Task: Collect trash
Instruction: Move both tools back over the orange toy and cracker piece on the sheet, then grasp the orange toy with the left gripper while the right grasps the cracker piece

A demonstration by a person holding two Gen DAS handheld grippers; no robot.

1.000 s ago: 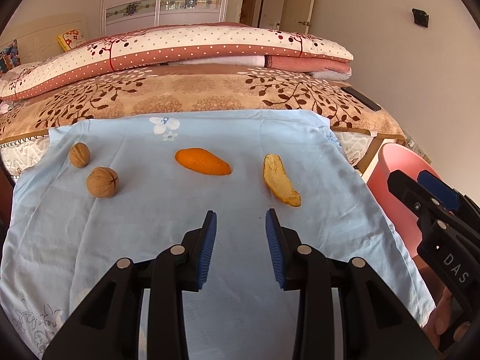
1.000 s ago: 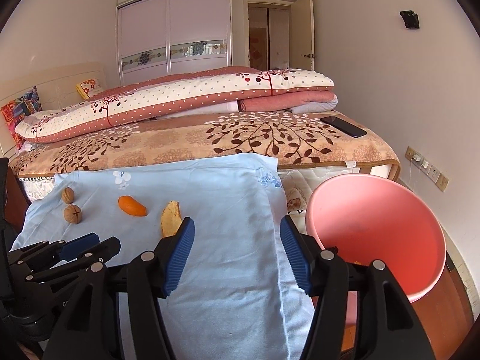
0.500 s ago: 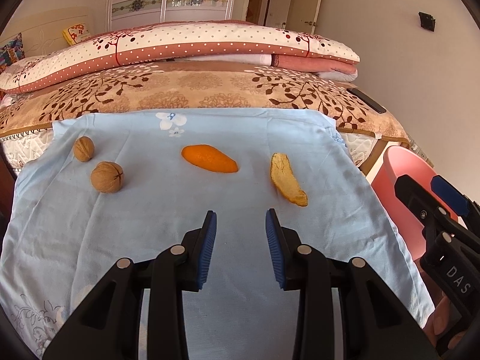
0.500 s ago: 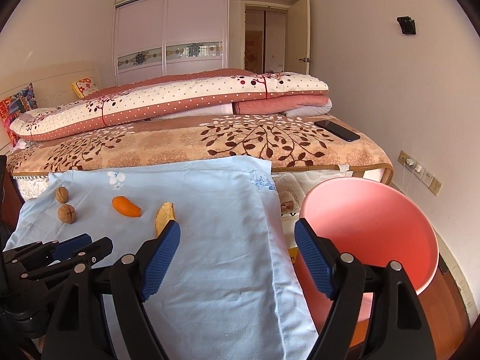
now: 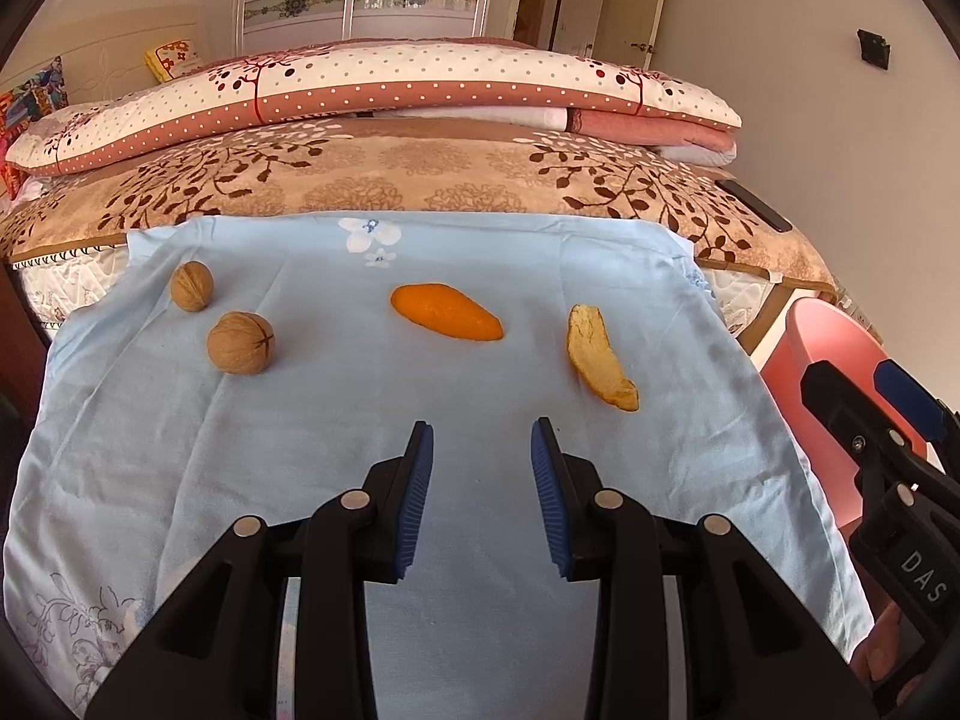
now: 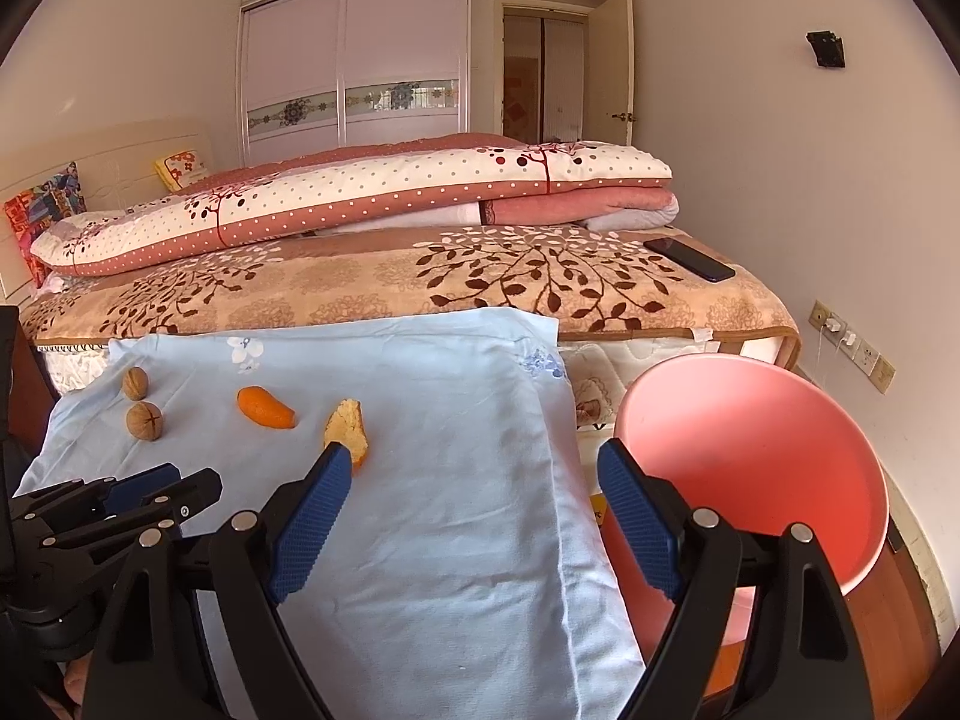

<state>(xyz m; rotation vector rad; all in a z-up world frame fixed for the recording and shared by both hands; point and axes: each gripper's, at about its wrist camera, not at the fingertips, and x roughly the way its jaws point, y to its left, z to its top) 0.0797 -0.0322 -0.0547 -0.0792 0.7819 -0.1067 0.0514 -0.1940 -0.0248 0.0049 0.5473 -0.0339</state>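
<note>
On a light blue cloth (image 5: 372, 450) lie two walnuts (image 5: 240, 342) (image 5: 192, 286), an orange peel piece (image 5: 445, 311) and a pale curled peel (image 5: 600, 357). They also show in the right wrist view: walnuts (image 6: 144, 420), orange peel (image 6: 265, 407), pale peel (image 6: 347, 431). My left gripper (image 5: 482, 438) is open and empty, hovering over the cloth short of the peels. My right gripper (image 6: 474, 471) is wide open and empty, between the cloth's right edge and a pink bin (image 6: 780, 420).
The cloth covers the foot of a bed with a brown leaf-patterned blanket (image 6: 420, 282) and a folded quilt (image 6: 360, 204) behind. A black phone (image 6: 690, 259) lies on the blanket at right. The bin stands on the floor by the wall.
My right gripper has opened wider. My left gripper has edged forward towards the peels and stayed open.
</note>
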